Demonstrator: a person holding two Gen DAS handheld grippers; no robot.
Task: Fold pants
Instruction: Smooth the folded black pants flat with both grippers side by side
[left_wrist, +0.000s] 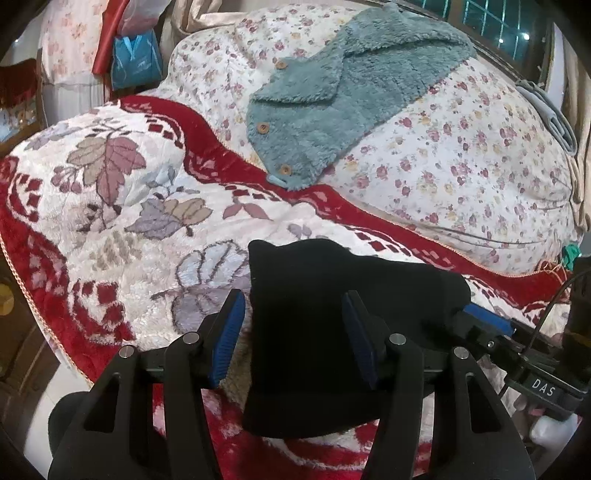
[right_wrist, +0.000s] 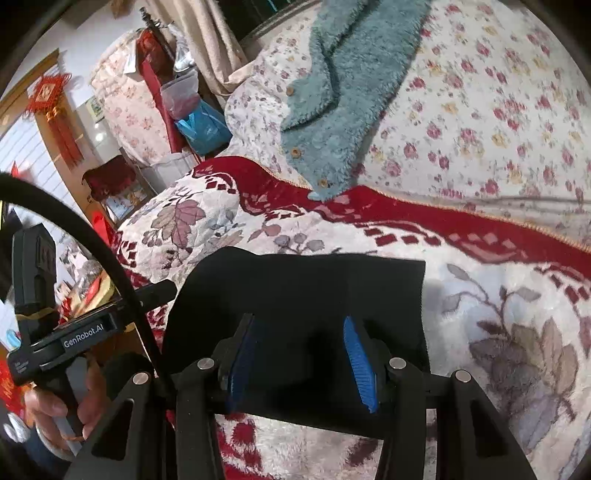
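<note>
Now folded pants (right_wrist: 295, 295) between open fingers (right_wrist: 360, 363)

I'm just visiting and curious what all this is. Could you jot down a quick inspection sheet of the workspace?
Surface: red and white leaf-pattern blanket on a bed, beside a floral quilt.
Job's things: black pants, folded into a compact bundle on the blanket.
Clutter: teal fleece garment with wooden buttons lying on the quilt.
Grippers: left gripper and right gripper both open, fingers apart over the pants.
Cables: black cable arcs by the right gripper.
Surroundings: blue bag, curtain, red knot ornament.
</note>
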